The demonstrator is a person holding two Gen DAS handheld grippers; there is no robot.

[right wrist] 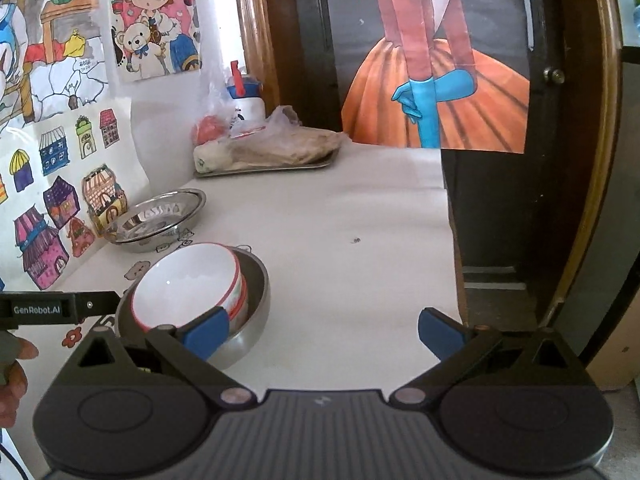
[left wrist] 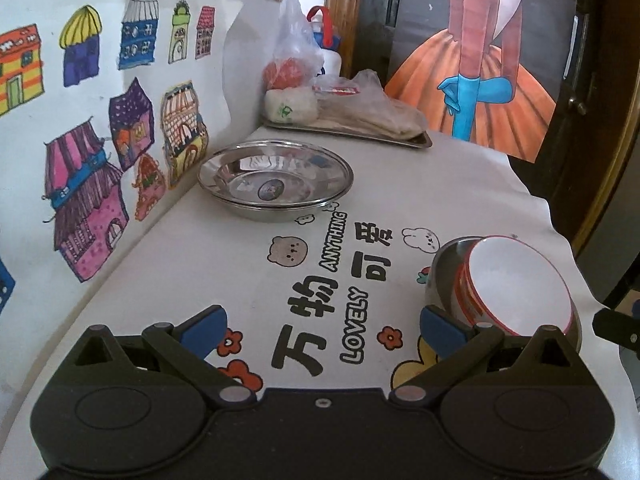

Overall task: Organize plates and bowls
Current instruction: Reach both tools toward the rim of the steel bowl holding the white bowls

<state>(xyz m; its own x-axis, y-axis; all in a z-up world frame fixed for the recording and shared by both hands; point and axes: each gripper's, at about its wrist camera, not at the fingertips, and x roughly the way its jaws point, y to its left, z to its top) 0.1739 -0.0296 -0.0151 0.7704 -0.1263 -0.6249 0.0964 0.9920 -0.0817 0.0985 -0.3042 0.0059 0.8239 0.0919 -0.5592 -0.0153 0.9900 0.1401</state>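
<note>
Your left gripper (left wrist: pixel 320 330) hangs over the printed table cover (left wrist: pixel 248 280) with its blue-padded jaws spread wide and nothing between them; bare printed cover fills the gap and runs well ahead of the tips. Straight ahead and a little to the left, well apart from the pads, two steel plates (left wrist: pixel 276 182) sit nested one in the other, close to the drawing-covered wall (left wrist: pixel 80 120) on your left. Just off your right fingertip (left wrist: pixel 442 326), a white bowl with a red rim (left wrist: pixel 520 288) leans tilted inside a steel bowl (left wrist: pixel 442 270), near the ragged right edge of the cover. Farther back, a metal tray (left wrist: pixel 416 140) carries plastic-wrapped items. Your right gripper (right wrist: pixel 324 332) is likewise fully open and empty. Its left fingertip (right wrist: pixel 206 334) overlaps the steel bowl (right wrist: pixel 256 300) in the picture; you cannot tell whether it touches. The white bowl (right wrist: pixel 184 284) tips toward you there. Between the tips and beyond them the white surface lies open up to the tray (right wrist: pixel 264 170). Beyond your right fingertip (right wrist: pixel 438 332) the cover ends at a straight edge, with a dark wooden door (right wrist: pixel 500 220) beyond it. The stacked plates (right wrist: pixel 156 220) are ahead-left by the wall.
</note>
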